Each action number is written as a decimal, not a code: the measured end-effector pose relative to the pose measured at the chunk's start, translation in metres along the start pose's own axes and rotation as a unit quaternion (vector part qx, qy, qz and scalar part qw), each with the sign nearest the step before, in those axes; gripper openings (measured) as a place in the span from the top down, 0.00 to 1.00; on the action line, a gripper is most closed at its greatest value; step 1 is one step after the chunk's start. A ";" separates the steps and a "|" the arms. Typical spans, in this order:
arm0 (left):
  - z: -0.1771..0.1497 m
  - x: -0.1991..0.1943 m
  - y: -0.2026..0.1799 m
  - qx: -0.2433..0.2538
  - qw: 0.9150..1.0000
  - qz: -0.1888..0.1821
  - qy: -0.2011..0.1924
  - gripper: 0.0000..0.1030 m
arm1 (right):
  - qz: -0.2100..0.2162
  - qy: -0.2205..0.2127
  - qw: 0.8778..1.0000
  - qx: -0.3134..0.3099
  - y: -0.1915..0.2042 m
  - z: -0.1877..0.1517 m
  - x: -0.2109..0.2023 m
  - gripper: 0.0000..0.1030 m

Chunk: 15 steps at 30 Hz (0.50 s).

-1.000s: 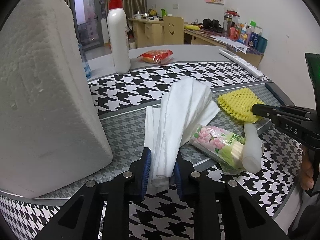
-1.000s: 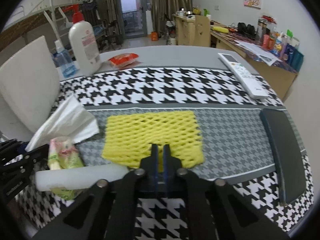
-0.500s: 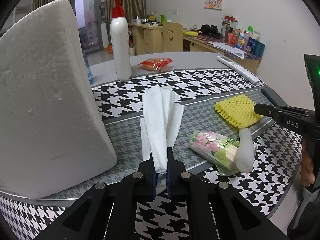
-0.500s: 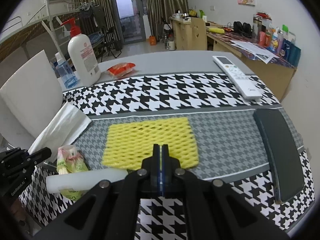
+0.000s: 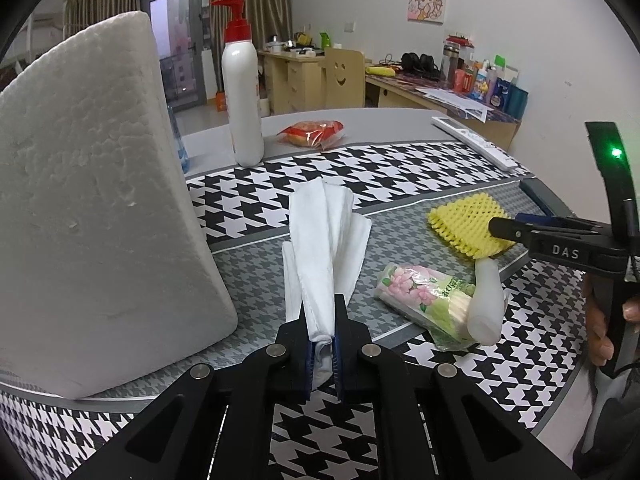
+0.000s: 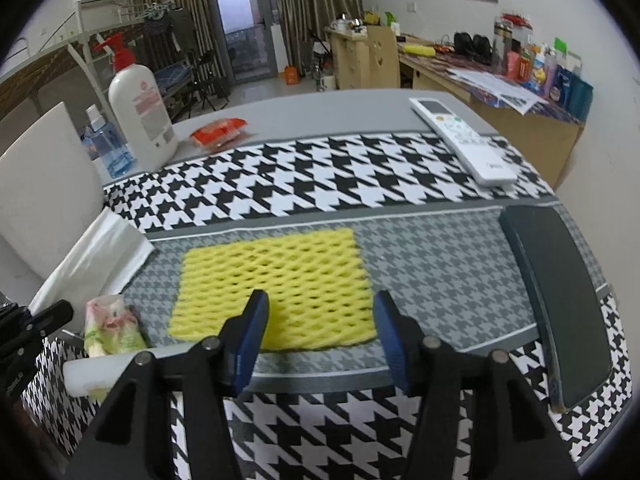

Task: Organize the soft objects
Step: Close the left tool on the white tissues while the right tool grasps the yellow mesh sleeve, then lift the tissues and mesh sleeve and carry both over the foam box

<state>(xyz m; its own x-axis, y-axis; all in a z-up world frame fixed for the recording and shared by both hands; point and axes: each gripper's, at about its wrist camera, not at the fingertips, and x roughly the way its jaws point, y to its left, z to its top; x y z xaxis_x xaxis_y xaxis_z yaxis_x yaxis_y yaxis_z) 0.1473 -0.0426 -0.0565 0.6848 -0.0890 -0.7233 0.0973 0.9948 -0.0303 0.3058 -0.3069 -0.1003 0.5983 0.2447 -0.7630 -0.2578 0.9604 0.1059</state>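
My left gripper (image 5: 322,320) is shut on the near end of a white folded cloth (image 5: 324,232), which fans out away from it over the grey houndstooth mat. A yellow foam net (image 6: 272,280) lies flat on the mat. My right gripper (image 6: 320,316) hovers at the net's near edge with its jaws opening; the edge lies between the blue pads (image 6: 250,328), which do not press on it. Left of the net lie a flowered tissue pack (image 5: 420,292) and a white foam tube (image 5: 486,300).
A big white foam block (image 5: 92,200) stands at the left. Behind are a red-capped lotion bottle (image 6: 142,116), a blue bottle (image 6: 106,144), a red snack pack (image 5: 312,132) and a white remote (image 6: 464,144). A dark flat case (image 6: 560,300) lies at the right edge.
The left jaws closed on the white cloth and bunched it narrow. The right jaws, shut on the yellow net's near edge before, have spread apart and released it.
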 end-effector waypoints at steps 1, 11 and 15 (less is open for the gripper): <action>0.000 -0.001 0.000 0.000 1.000 0.000 0.000 0.92 | 0.000 0.003 1.000 0.001 0.000 0.000 0.001 0.43; 0.000 -0.003 0.001 0.000 1.000 0.000 -0.005 0.92 | 0.039 0.007 0.999 -0.008 0.009 -0.002 0.001 0.82; 0.001 -0.008 0.003 -0.001 1.000 0.000 -0.011 0.92 | 0.035 -0.003 0.999 -0.002 0.012 -0.001 -0.005 0.83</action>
<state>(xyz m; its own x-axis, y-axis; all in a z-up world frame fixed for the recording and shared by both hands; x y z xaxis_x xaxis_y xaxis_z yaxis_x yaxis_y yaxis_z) 0.1429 -0.0393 -0.0505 0.7005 -0.0891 -0.7081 0.0948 0.9950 -0.0315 0.2993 -0.2969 -0.0963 0.5825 0.3120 -0.7506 -0.3024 0.9403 0.1561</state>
